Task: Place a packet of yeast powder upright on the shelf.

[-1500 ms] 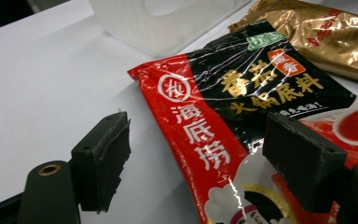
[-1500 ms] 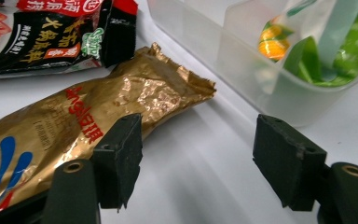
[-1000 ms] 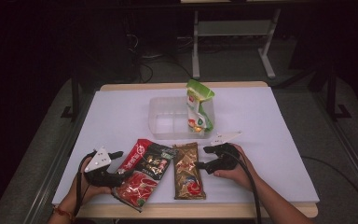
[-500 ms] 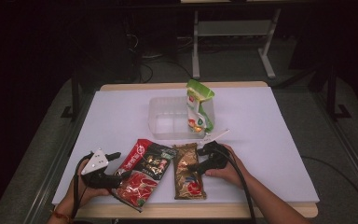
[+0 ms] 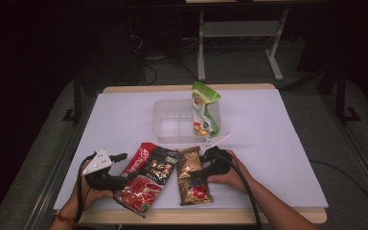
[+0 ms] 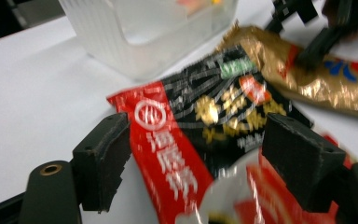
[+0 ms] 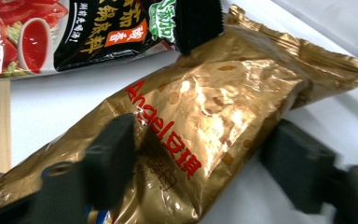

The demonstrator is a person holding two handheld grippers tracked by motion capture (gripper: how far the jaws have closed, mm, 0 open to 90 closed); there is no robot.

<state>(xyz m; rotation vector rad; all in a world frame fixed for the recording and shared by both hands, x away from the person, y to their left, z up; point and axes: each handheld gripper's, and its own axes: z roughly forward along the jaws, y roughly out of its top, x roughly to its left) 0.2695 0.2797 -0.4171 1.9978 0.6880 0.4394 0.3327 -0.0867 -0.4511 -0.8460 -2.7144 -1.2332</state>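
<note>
A red and black sauce packet (image 5: 148, 175) lies at the table's near edge, and a gold packet (image 5: 193, 179) lies to its right. My left gripper (image 5: 124, 168) is at the red packet's left end. In the left gripper view the jaws (image 6: 196, 158) stand open on either side of this packet (image 6: 205, 116). My right gripper (image 5: 197, 172) is over the gold packet. Its jaws (image 7: 200, 163) have just been closing, with the gold packet (image 7: 205, 107) between them; the pads are not clearly pressing on it.
A clear plastic container (image 5: 172, 129) stands mid-table with a green packet (image 5: 203, 110) upright in its right side. The white table cover (image 5: 278, 143) is bare to the right. The wooden front edge (image 5: 249, 215) is close behind both hands.
My right gripper has moved left from beside the gold packet to over it. The left gripper and the red packet have stayed put.
</note>
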